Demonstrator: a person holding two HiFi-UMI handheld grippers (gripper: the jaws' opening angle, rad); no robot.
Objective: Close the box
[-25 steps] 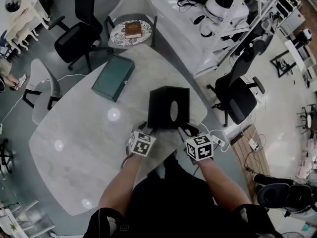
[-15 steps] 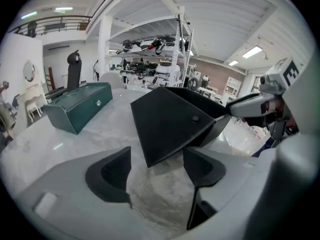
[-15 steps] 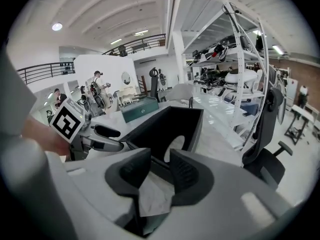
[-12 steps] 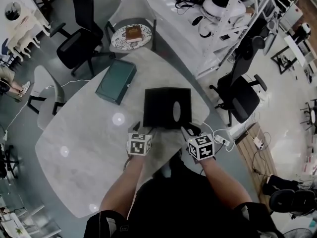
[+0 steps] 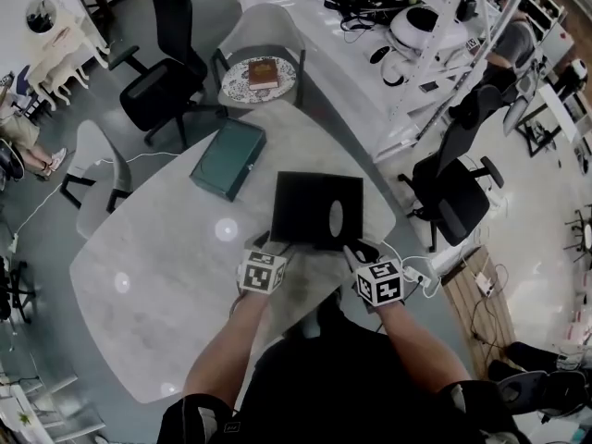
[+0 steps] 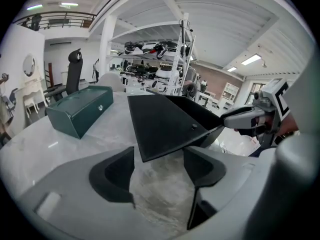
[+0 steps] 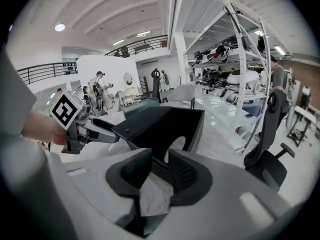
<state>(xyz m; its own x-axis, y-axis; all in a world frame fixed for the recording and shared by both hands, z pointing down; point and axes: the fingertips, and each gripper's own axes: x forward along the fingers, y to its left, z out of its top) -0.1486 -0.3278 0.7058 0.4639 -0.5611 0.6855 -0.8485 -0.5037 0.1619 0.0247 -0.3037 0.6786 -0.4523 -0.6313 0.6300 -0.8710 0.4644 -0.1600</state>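
A black box (image 5: 314,209) with an oval cut-out stands open on the marble table (image 5: 157,276) just in front of me. In the left gripper view its dark flap (image 6: 165,126) slopes up, with one corner over the gap of my left gripper (image 6: 159,161). That gripper's jaws stand wide open and touch nothing. My right gripper (image 7: 159,164) is at the box's near right edge, and the box wall (image 7: 165,129) reaches down between its jaws. Those jaws are closing, with a gap still showing at the pads. In the head view the left gripper (image 5: 268,244) and right gripper (image 5: 357,248) flank the near side.
A dark green case (image 5: 228,158) lies on the table beyond the box to the left. A round chair holding a book (image 5: 262,72) stands at the far end. Black office chairs (image 5: 157,91) (image 5: 453,192) stand on both sides, with shelving at the far right.
Both grippers have stayed at the box's near edge while the head view shifted a little. The right gripper sits slightly closer to the box's near right corner.
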